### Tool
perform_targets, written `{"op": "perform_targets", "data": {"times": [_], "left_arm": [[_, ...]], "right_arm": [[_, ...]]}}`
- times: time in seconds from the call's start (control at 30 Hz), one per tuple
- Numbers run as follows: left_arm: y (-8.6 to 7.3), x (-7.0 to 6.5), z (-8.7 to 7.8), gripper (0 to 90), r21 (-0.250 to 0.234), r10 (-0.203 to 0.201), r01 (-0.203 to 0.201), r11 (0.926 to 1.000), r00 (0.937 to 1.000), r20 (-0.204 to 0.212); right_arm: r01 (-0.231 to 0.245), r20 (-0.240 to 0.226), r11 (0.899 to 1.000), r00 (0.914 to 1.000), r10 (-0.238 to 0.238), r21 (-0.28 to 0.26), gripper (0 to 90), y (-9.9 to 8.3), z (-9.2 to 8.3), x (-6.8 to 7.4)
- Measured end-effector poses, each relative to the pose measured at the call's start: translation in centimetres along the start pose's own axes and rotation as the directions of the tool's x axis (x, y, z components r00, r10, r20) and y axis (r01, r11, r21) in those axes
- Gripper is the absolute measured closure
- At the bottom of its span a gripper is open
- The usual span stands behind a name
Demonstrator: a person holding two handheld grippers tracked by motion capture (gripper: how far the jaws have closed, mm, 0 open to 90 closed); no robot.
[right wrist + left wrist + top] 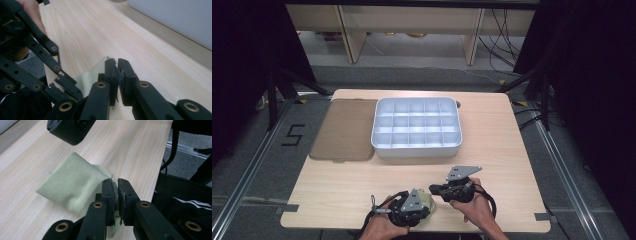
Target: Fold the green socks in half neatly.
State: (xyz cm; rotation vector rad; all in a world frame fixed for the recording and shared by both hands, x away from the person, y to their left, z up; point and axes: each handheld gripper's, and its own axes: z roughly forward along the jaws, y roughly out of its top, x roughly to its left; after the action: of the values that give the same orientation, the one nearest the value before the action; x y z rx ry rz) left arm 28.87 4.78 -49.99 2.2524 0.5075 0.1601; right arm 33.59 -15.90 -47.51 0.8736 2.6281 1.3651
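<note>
Cloth (72, 186) sits at the near edge of the table (362, 185), right in front of the person — pale green, puckered, one corner lifted. Left gripper (117, 181) is clamped on its near edge, fabric showing pinched between the black jaws in the left gripper view. Right gripper (117, 61) has its jaws drawn together too, tips down over the cloth's other side; a sliver of fabric may be caught there, but that view is too cramped to be sure. Two grips on opposite edges — that reads like a set-up for spreading or folding, each side anchored so the cloth can't slide. Tray (417, 147) with its open compartments waits well apart at the table's middle, brown lid (344, 130) flat just beside it on the left, out of the way
</note>
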Motion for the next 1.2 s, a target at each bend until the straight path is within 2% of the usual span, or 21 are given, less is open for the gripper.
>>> {"op": "perform_targets", "data": {"times": [0.07,0.2,0.23,0.27,0.33,0.37,0.43,0.47,0.5,0.53,0.63,0.7,0.77,0.83,0.9,0.93,1.0,1.03,1.07,1.17,1.2], "left_arm": [[-0.1,0.0,0.1,83.4,0.002,-0.009,0.009,1.0000,0.9999,0.007],[-0.1,0.0,0.1,83.3,0.005,-0.017,0.017,0.9999,0.9999,-0.005],[0.0,0.1,0.1,83.2,0.002,0.006,-0.006,1.0000,1.0000,-0.004],[-0.1,-0.1,0.2,83.2,0.000,-0.022,0.022,0.9997,0.9997,-0.005],[-0.1,0.0,0.1,83.1,0.002,-0.019,0.019,0.9998,0.9998,-0.001],[-0.1,-0.2,0.2,83.1,-0.015,-0.042,0.042,0.9990,0.9991,-0.005],[0.0,0.1,0.1,82.6,0.005,-0.006,0.006,1.0000,1.0000,0.001],[-0.1,0.2,0.0,82.2,0.006,-0.009,0.009,0.9999,1.0000,-0.004],[-0.1,-0.1,0.1,80.8,-0.010,-0.068,0.068,0.9977,0.9977,0.003],[0.0,0.3,-0.2,79.1,0.010,-0.025,0.025,0.9996,0.9997,0.005],[0.1,0.4,-0.8,71.3,-0.036,-0.091,0.091,0.9952,0.9958,0.011],[0.3,0.7,-1.5,67.3,-0.066,-0.162,0.163,0.9844,0.9866,0.019],[0.4,1.0,-2.2,65.1,-0.090,-0.202,0.203,0.9751,0.9792,0.021],[0.6,1.0,-2.7,66.4,-0.110,-0.212,0.214,0.9707,0.9769,0.026],[0.7,0.7,-2.9,72.4,-0.109,-0.217,0.217,0.9702,0.9762,0.012],[0.7,0.7,-2.8,75.3,-0.100,-0.200,0.200,0.9747,0.9798,0.013],[0.5,0.3,-2.3,81.1,-0.080,-0.218,0.219,0.9723,0.9756,0.023],[0.5,0.3,-2.0,81.9,-0.056,-0.179,0.181,0.9819,0.9834,0.028],[0.3,-0.1,-1.6,83.1,-0.023,-0.191,0.192,0.9812,0.9814,0.019],[0.0,-0.1,-1.0,85.0,0.030,-0.143,0.143,0.9893,0.9896,0.012],[-0.1,-0.1,-0.8,85.3,0.021,-0.149,0.149,0.9886,0.9888,0.005]], "right_arm": [[0.031,-0.014,1.000,0.9994,-0.031,0.000,86.5,0.2,0.3,0.0],[0.023,-0.037,1.000,0.9991,-0.022,0.015,86.6,0.4,1.1,0.4],[0.031,-0.035,0.999,0.9989,-0.030,0.022,86.6,0.5,1.4,0.5],[0.032,-0.046,0.999,0.9985,-0.030,0.031,86.6,0.5,1.7,0.5],[0.041,-0.059,0.998,0.9976,-0.038,0.048,86.9,0.4,2.1,0.7],[0.041,-0.055,0.998,0.9978,-0.038,0.055,87.0,0.4,2.3,0.7],[0.059,-0.054,0.995,0.9970,-0.055,0.078,87.7,0.1,2.8,0.4],[0.049,-0.051,0.995,0.9977,-0.044,0.086,88.2,-0.1,2.9,0.3],[0.019,-0.049,0.994,0.9987,-0.014,0.106,88.4,-0.2,3.0,0.3],[0.040,-0.042,0.993,0.9985,-0.036,0.109,88.5,-0.3,3.0,0.1],[0.041,-0.042,0.993,0.9985,-0.036,0.109,88.7,-0.4,3.2,0.0],[0.045,-0.038,0.993,0.9984,-0.041,0.112,88.7,-0.4,3.2,0.0],[0.045,-0.039,0.993,0.9984,-0.041,0.111,88.7,-0.4,3.2,0.0],[0.043,-0.037,0.993,0.9985,-0.039,0.111,88.7,-0.4,3.2,0.0],[0.042,-0.037,0.993,0.9986,-0.038,0.112,88.7,-0.4,3.2,0.0],[0.043,-0.039,0.993,0.9985,-0.039,0.111,88.6,-0.4,3.2,0.0],[0.043,-0.038,0.993,0.9985,-0.039,0.111,88.7,-0.4,3.2,0.0],[0.042,-0.035,0.993,0.9987,-0.038,0.111,88.7,-0.4,3.2,0.0],[0.042,-0.035,0.993,0.9986,-0.039,0.111,88.7,-0.4,3.2,0.0],[0.041,-0.036,0.993,0.9987,-0.037,0.111,88.6,-0.4,3.2,0.1],[0.042,-0.036,0.993,0.9986,-0.039,0.111,88.7,-0.4,3.2,0.1]]}}
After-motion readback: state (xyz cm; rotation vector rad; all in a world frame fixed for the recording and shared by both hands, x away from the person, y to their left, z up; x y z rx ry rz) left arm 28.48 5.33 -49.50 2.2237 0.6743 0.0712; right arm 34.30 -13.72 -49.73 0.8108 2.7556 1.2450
